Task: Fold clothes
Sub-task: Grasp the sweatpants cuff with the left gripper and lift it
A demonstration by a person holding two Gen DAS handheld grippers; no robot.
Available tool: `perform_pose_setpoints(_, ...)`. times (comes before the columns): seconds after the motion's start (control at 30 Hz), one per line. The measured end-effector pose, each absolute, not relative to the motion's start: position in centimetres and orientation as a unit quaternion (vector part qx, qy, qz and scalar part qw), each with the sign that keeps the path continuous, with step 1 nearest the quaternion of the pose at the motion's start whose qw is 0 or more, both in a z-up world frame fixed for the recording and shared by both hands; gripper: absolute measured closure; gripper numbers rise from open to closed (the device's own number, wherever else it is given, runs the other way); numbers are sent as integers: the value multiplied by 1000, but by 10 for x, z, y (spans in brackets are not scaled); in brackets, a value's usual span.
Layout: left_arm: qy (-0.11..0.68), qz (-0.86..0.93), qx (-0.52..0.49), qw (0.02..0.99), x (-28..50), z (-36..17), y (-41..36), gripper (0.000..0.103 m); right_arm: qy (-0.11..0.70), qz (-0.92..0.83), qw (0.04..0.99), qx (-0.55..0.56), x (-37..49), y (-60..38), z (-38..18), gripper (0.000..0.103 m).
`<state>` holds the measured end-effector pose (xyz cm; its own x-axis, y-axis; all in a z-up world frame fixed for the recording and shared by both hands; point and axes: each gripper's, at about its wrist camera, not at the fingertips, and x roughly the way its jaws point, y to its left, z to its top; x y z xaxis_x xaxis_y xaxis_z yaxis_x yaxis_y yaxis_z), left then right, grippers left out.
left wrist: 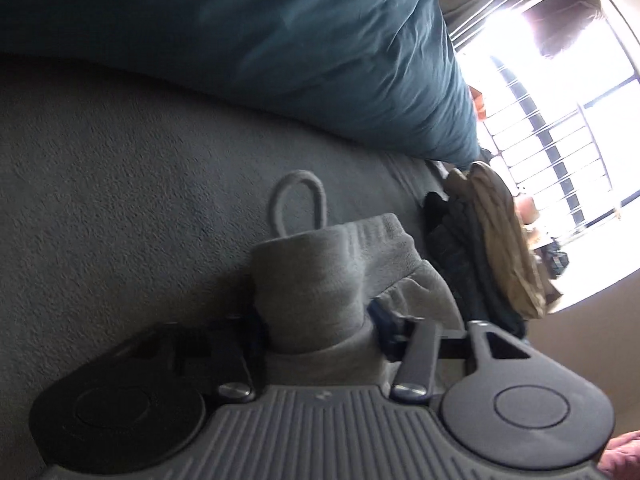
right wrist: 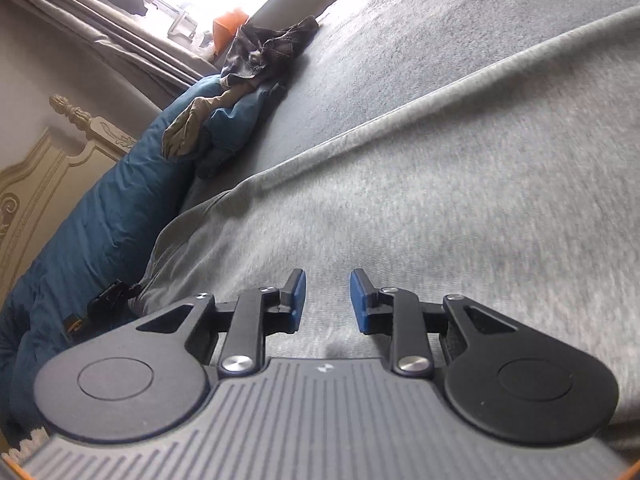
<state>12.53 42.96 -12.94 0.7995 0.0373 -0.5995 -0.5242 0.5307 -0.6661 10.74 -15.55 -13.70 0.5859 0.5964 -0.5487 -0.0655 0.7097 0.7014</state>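
Covering grey bed (right wrist: 460,20), grey garment (left wrist: 320,280) pinched in left tongs (left wrist: 316,320), right tongs (right wrist: 328,300) parted, empty

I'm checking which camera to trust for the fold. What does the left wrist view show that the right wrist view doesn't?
Only the left wrist view shows the left gripper shut on a bunched grey waistband with its drawstring loop, plus a stack of clothes.

Only the right wrist view shows the right gripper, fingers apart over flat grey fabric, and a carved headboard.

Both show the grey bedcover, blue pillow and bright window.
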Motion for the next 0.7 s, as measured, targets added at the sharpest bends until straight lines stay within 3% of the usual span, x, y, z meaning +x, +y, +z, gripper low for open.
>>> perform_pose_setpoints(0.1,243,168,-392,871,123,-96,400,69,395,182,839,327,102,-168,-134,79)
perform_pose_setpoints(0.3,164,69,-228,957,111,-7,290,69,364,163,846,354,103,-197,-118,79)
perform_pose_setpoints(0.43,146,-56,-117,981,97,23,190,69,352,160,848,363,101,-214,-110,79)
perform_pose_setpoints(0.53,167,-129,-56,976,89,10,117,69,349,160,843,376,96,-226,-112,79)
perform_pose_setpoints(0.7,264,-194,54,943,80,-79,10,66,366,147,814,425,91,-237,-140,79)
